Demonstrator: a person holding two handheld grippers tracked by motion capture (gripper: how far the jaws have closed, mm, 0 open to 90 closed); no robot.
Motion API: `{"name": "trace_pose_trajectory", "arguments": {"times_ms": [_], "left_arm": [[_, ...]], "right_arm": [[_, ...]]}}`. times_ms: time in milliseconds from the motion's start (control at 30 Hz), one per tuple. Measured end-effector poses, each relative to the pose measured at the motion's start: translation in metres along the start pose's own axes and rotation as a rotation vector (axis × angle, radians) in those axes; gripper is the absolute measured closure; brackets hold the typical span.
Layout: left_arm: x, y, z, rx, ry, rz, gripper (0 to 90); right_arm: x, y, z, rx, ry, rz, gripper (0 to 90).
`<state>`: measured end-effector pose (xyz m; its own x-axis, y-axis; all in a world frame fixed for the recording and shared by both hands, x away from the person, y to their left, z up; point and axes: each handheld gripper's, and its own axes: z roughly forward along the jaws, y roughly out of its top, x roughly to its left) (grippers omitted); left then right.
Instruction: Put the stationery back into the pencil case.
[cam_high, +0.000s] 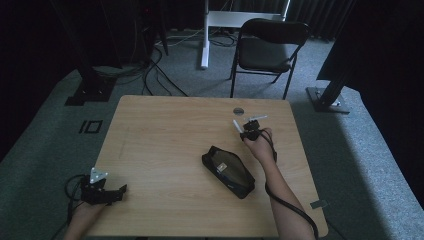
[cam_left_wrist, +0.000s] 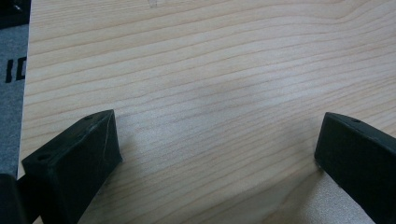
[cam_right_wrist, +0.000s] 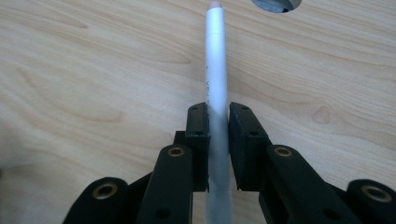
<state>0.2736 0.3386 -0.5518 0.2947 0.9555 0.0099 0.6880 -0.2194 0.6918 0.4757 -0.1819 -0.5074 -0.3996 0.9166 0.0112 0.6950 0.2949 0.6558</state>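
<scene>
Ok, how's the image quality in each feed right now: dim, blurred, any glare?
High view: dim, the room around the table nearly black, the pouch a dark shape. Left gripper view: evenly lit, wood grain sharp, the left gripper with soft-edged near jaws. Right gripper view: bright, the pen sharp at its far end, blurred near the lens where the right gripper clamps it.

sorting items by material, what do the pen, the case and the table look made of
Pen: smooth silver-grey barrel with a soft sheen, plastic or painted metal; can't tell which.
Case: black, matte, soft-edged, likely fabric, with a paler panel inside its open top.
Table: pale wood grain with knots, satin finish; solid wood or laminate is unclear.
</scene>
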Motion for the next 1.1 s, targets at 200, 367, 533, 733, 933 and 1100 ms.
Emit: {"name": "trace_pose_trajectory", "arguments": {"times_ms": [200,367,533,733,933,1100], "left_arm": [[0.0,0.0,0.0,0.0,0.0,0.0,0.1],[0.0,0.0,0.0,0.0,0.0,0.0,0.1],[0.0,0.0,0.0,0.0,0.0,0.0,0.1],[0.0,0.0,0.0,0.0,0.0,0.0,0.1],[0.0,0.0,0.0,0.0,0.0,0.0,0.1],[0.0,0.0,0.0,0.0,0.0,0.0,0.1]], "right_arm": [[0.001,-0.002,-0.013,-0.006,0.0,-0.007,78.6],[0.001,-0.005,-0.023,-0.013,0.017,-0.004,78.6],[0.001,-0.008,-0.034,-0.011,0.026,-0.011,78.6],[0.003,-0.013,-0.047,-0.037,0.048,-0.006,78.6],[0.01,-0.019,-0.067,-0.073,0.073,-0.013,78.6],[0.018,-0.025,-0.083,-0.1,0.105,-0.019,78.6]]}}
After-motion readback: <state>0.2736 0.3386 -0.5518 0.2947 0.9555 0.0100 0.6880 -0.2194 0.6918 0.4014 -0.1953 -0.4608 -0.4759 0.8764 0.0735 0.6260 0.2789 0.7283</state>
